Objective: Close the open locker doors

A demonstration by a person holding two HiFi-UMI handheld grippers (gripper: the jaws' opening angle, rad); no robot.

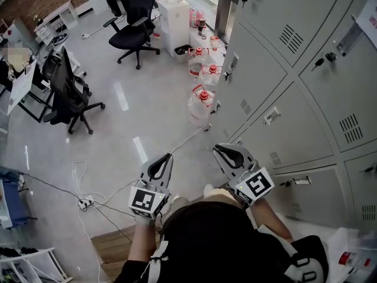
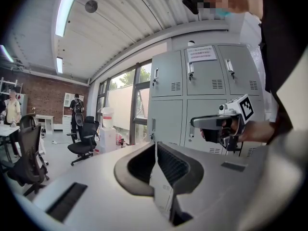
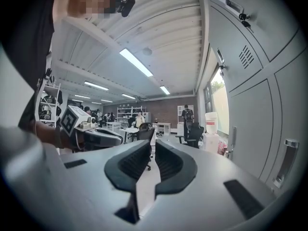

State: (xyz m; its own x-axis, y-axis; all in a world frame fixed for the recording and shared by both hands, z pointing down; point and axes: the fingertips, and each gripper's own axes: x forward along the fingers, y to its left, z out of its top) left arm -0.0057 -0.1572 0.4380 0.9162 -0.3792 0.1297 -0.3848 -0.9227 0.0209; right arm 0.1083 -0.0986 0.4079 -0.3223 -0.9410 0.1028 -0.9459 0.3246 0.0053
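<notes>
A bank of grey lockers (image 1: 294,81) fills the right side of the head view, and every door that shows lies flush. My left gripper (image 1: 168,157) and right gripper (image 1: 219,150) are held side by side over the floor, a little short of the lockers' lower row. Both are shut with nothing between the jaws. In the left gripper view the left gripper (image 2: 155,147) points at the lockers (image 2: 192,95), with the right gripper (image 2: 195,122) off to its right. The right gripper (image 3: 153,147) looks along the locker fronts (image 3: 250,109) into the room.
Several large water bottles (image 1: 200,102) stand on the floor against the lockers' left end. Behind them is a white water dispenser (image 1: 175,16). Two black office chairs (image 1: 70,93) (image 1: 132,28) stand on the grey floor. Cables and a power strip (image 1: 85,203) lie left of my feet.
</notes>
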